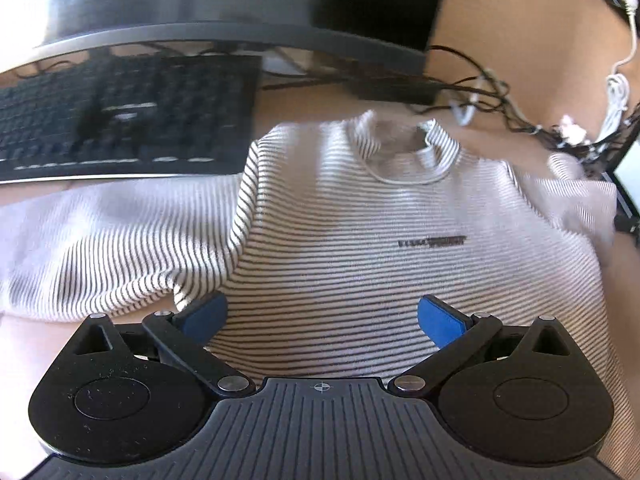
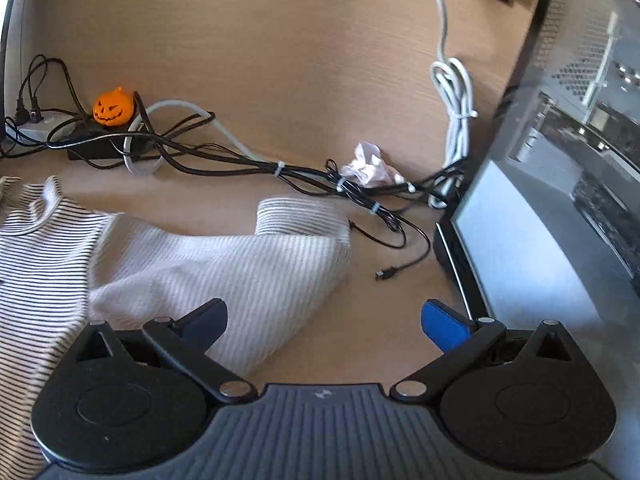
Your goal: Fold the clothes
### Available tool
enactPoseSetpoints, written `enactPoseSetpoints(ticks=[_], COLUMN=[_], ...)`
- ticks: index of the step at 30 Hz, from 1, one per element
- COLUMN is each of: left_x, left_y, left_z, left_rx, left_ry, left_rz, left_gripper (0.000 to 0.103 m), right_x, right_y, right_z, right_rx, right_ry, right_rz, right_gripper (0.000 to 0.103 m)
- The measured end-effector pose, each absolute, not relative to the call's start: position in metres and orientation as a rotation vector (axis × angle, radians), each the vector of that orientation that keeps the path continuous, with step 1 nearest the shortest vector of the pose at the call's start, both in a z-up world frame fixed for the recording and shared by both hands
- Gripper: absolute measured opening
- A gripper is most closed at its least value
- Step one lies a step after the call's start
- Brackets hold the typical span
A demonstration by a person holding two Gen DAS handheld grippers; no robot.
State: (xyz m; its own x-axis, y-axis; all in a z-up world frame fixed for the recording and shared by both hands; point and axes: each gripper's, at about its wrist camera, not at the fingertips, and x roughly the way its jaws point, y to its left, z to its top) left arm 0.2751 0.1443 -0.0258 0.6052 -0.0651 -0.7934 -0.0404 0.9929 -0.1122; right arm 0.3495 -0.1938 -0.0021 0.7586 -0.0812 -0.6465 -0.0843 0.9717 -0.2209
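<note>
White cotton with thin black stripes makes up the one garment here, a long-sleeved striped top (image 1: 360, 248) lying front-up on the light wooden desk (image 2: 280, 60), its neck opening toward the black keyboard (image 1: 120, 120) and monitor. Two sleeves show: one spreads flat beneath the keyboard's near edge, the other sleeve (image 2: 248, 256) is bent back on itself, cuff pointing toward the bundle of black cables (image 2: 240, 160). One small dark logo sits on the chest.

Elsewhere on the desk there is one orange pumpkin figure (image 2: 112, 107), one crumpled white paper scrap (image 2: 370, 166), one coiled white cable (image 2: 454, 108) and one computer case (image 2: 560, 200) at the right edge.

Both tools have two blue-padded fingers each. The left gripper (image 1: 322, 316) hovers over the lower body of the top, jaws spread wide, gripping nothing. The right gripper (image 2: 324, 320) is equally wide; its left pad lies over the bent sleeve, though contact cannot be judged, and its right pad is over bare wood.
</note>
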Motion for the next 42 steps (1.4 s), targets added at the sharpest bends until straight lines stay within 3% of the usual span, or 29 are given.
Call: enactPoseSetpoints(ticks=[13, 17, 19, 26, 32, 37, 42], left_x=[0.267, 0.265, 0.265, 0.263, 0.265, 0.266, 0.265], left_y=[0.158, 0.157, 0.158, 0.158, 0.156, 0.153, 0.136], left_z=[-0.022, -0.022, -0.022, -0.021, -0.021, -0.019, -0.010], left_rx=[-0.161, -0.156, -0.170, -0.197, -0.194, -0.202, -0.204], left_ry=[0.950, 0.946, 0.941, 0.936, 0.946, 0.949, 0.928], left_rz=[0.081, 0.078, 0.084, 0.096, 0.101, 0.084, -0.047], left_gripper=[0.103, 0.103, 0.103, 0.103, 0.103, 0.103, 0.103], right_x=[0.409, 0.346, 0.341, 0.383, 0.425, 0.459, 0.448], right_y=[-0.158, -0.119, -0.125, -0.152, -0.119, -0.097, -0.108], right_z=[-0.014, 0.029, 0.032, 0.004, -0.005, -0.036, -0.048], right_rx=[0.220, 0.012, -0.044, -0.240, -0.408, -0.502, -0.615], right_ry=[0.854, 0.615, 0.587, 0.593, 0.559, 0.637, 0.602], right_rz=[0.432, 0.782, 0.729, 0.233, 0.218, 0.287, 0.147], right_gripper=[0.103, 0.103, 0.103, 0.103, 0.103, 0.103, 0.103])
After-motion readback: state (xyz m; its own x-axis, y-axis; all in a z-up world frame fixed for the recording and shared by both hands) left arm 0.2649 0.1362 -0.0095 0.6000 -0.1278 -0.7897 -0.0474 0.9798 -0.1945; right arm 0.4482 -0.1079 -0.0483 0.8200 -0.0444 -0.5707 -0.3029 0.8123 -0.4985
